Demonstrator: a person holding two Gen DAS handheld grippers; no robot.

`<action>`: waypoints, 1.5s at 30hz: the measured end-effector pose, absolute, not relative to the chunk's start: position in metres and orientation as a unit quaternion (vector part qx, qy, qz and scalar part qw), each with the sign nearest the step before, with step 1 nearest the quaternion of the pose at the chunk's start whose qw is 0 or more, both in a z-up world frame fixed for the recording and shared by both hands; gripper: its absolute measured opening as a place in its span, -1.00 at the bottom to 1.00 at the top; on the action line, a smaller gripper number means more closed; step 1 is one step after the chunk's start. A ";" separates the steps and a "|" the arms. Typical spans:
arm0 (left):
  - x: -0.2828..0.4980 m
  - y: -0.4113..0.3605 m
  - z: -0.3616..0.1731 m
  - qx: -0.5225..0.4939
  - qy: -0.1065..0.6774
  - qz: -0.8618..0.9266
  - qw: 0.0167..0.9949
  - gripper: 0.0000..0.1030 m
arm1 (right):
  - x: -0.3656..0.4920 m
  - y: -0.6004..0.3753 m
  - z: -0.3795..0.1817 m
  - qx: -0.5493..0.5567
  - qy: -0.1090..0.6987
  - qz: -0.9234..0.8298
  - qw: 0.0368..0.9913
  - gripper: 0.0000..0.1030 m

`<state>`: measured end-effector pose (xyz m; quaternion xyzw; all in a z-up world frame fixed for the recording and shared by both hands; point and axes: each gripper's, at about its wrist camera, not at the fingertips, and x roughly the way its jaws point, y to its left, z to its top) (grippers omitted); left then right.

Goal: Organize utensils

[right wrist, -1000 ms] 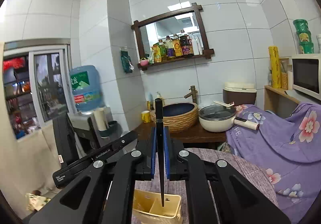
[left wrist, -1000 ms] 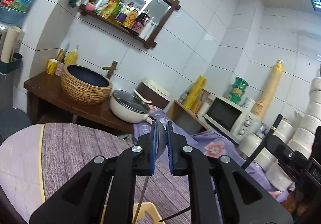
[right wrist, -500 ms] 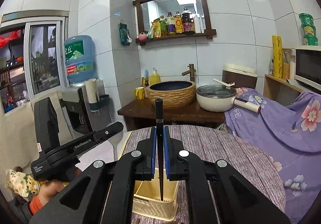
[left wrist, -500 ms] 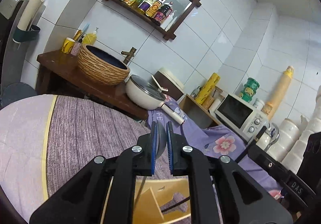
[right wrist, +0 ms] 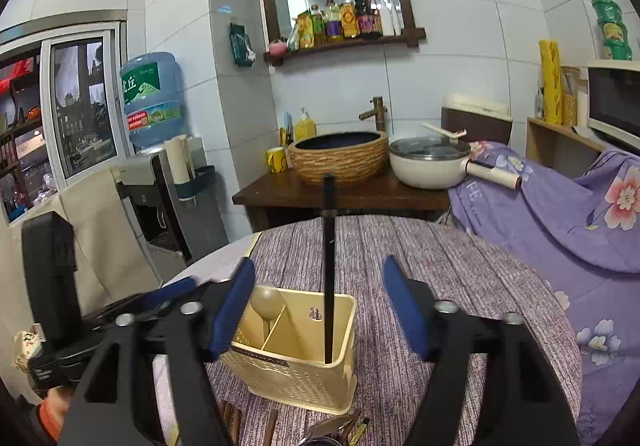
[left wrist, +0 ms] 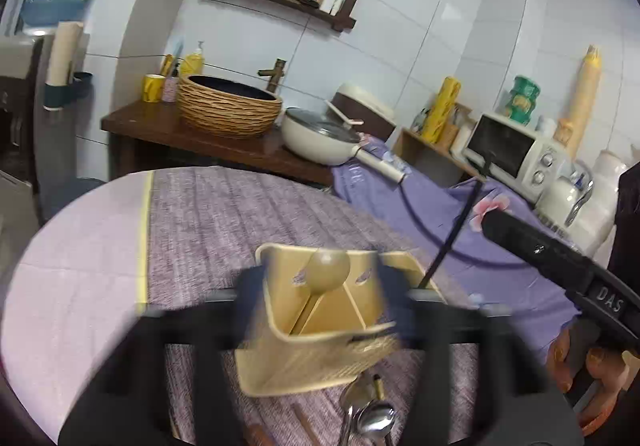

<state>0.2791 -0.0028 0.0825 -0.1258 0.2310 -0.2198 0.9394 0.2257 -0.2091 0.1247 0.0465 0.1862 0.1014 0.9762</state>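
A cream plastic utensil caddy (right wrist: 304, 374) with dividers stands on the purple tablecloth. My right gripper (right wrist: 320, 306) is just before it, its jaws opening wide. Between them, untouched, a long black utensil (right wrist: 329, 266) stands upright in the caddy's right compartment. My left gripper (left wrist: 322, 286) is blurred and its jaws are also opening, either side of the caddy (left wrist: 320, 350). A beige round-headed spoon (left wrist: 326, 266) leans in the caddy between them, free of the pads. It also shows in the right wrist view as the spoon (right wrist: 266, 302) in the left compartment.
Metal spoons (left wrist: 368, 414) and brown chopsticks (right wrist: 232, 418) lie on the cloth in front of the caddy. A hand (left wrist: 580, 362) holds the other gripper's housing at the right. Beyond the round table stand a woven basin (right wrist: 340, 154) and a lidded pan (right wrist: 428, 162).
Both grippers have come down to the caddy and opened. The left let go of the spoon and the right let go of the black utensil; both now stand in the caddy.
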 end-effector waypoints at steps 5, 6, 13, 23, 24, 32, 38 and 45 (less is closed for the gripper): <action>0.244 0.009 0.087 -0.120 0.214 -0.182 0.952 0.81 | 0.206 -0.211 0.122 0.016 0.175 0.083 0.981 0.32; 0.237 0.011 0.086 -0.115 0.215 -0.170 0.955 0.81 | 0.200 -0.211 0.121 0.010 0.173 0.075 0.982 0.33; 0.184 0.011 0.069 -0.025 0.215 -0.103 0.971 0.89 | 0.164 -0.211 0.103 -0.009 0.180 0.074 0.981 0.78; 0.159 0.023 -0.016 -0.003 0.318 -0.036 0.947 0.89 | 0.133 -0.203 0.036 -0.036 0.233 0.052 0.970 0.87; 0.158 0.026 -0.025 -0.009 0.330 -0.032 0.943 0.89 | 0.135 -0.205 0.028 -0.032 0.252 0.049 0.966 0.87; 0.154 0.029 -0.056 -0.028 0.382 -0.038 0.923 0.53 | 0.149 -0.228 -0.030 0.056 0.372 0.057 0.925 0.28; 0.156 0.012 -0.053 -0.022 0.387 -0.071 0.919 0.21 | 0.156 -0.225 -0.047 0.081 0.401 0.067 0.910 -0.06; 0.161 0.002 -0.055 -0.021 0.403 -0.084 0.911 -0.02 | 0.167 -0.214 -0.046 0.077 0.406 0.080 0.907 -0.16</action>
